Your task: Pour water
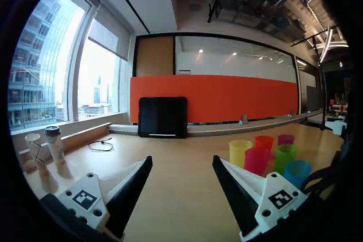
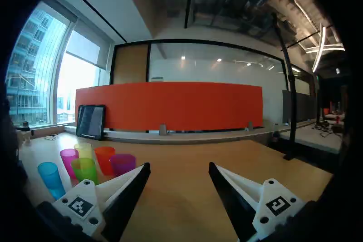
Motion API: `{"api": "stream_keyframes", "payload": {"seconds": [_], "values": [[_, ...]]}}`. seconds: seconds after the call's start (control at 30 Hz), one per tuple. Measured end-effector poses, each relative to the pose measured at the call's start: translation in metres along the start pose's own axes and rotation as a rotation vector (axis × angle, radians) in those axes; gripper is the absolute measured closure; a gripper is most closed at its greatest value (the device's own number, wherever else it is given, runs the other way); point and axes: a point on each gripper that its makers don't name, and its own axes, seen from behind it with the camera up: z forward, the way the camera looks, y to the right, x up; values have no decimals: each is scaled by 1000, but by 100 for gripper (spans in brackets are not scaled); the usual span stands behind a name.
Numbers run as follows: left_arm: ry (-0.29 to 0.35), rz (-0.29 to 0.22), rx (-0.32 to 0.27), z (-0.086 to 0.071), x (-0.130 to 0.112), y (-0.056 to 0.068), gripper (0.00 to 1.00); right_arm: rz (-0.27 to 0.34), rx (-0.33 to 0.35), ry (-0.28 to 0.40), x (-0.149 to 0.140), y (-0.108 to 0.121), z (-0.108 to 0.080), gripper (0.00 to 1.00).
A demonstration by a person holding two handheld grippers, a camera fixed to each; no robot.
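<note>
My left gripper [image 1: 181, 158] hung above a pale wooden table [image 1: 181, 205], its two dark fingers spread wide apart with nothing between them. In the left gripper view, a cluster of six plastic cups [image 1: 264, 144] stood upright on the table to the right, just beyond the right finger: a yellow cup [image 1: 239, 151], an orange cup [image 1: 265, 142] and a purple cup [image 1: 286, 139] on the far side, and a pink cup [image 1: 257, 160], a green cup [image 1: 286, 156] and a blue cup [image 1: 297, 172] on the near side (I could not tell what, if anything, was inside them). My right gripper [image 2: 178, 165] was also gaping open and empty over the same table. In the right gripper view the cups sat to the left, with the purple one just past the left fingertip and the blue one nearest the left edge. Neither gripper was touching any cup. At the far side of the table, a black tablet [image 1: 162, 117] leaned upright against a long orange partition [image 1: 218, 96]. On the far left, near a large window [image 1: 45, 74], stood a lidded paper cup [image 1: 53, 142], and a thin black cable [image 1: 100, 145] lay loose on the wood between it and the tablet.
</note>
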Motion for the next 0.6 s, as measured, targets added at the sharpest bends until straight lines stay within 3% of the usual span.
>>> {"api": "stream_keyframes", "payload": {"seconds": [0.3, 0.6], "values": [[-30, 39, 48, -2, -1, -19, 1, -20, -5, -5, 15, 6, 3, 0], [-25, 36, 18, 3, 46, -17, 1, -24, 22, -25, 58, 7, 8, 1]]}}
